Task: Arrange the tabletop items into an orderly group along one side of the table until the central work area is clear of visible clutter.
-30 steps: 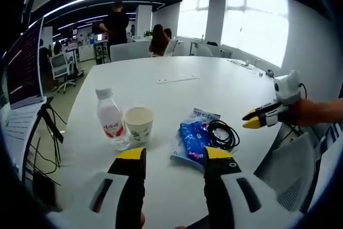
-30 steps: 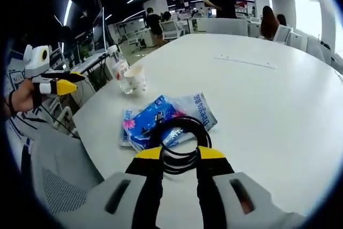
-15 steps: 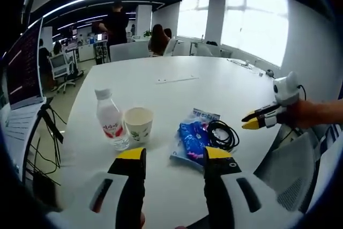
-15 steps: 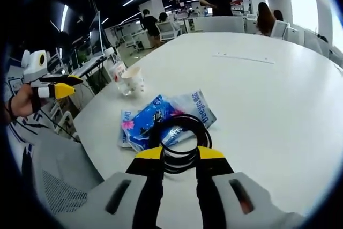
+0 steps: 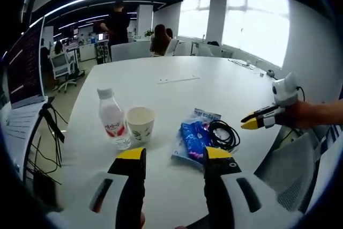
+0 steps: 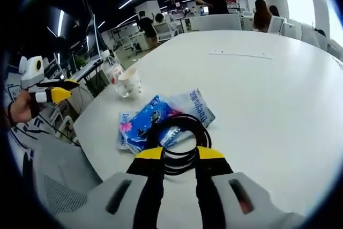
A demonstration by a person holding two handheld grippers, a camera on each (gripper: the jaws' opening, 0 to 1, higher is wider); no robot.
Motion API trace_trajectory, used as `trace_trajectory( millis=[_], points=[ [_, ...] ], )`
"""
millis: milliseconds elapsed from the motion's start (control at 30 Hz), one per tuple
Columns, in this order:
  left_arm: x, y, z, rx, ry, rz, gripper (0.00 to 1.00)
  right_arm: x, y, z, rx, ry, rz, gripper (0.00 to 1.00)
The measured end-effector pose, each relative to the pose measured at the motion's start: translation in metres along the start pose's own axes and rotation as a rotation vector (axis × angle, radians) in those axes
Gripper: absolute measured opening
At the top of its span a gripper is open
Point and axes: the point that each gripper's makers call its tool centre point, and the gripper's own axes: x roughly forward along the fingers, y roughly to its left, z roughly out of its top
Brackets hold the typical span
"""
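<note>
On the white bench, a water bottle and a paper cup are seen touching, with a blue packet well apart to their right and a coiled black cable resting against it. The left claw is held parted over the near edge. The right claw is held parted just short of the cable, gripping nothing.

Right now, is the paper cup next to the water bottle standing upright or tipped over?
Upright. The paper cup stands on its base on the table, open rim facing up, beside the capped water bottle, which also stands upright.
</note>
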Motion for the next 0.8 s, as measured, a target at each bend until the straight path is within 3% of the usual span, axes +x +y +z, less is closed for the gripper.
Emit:
trace_trajectory(
  millis=[300,800],
  points=[
    [-0.002,0.002,0.001,-0.002,-0.002,0.005,0.42,0.013,-0.010,-0.001,-0.012,0.051,-0.002,0.28],
    [-0.012,0.005,0.006,-0.009,-0.015,0.028,0.42,0.048,-0.034,0.003,0.028,0.111,-0.026,0.28]
  ],
)
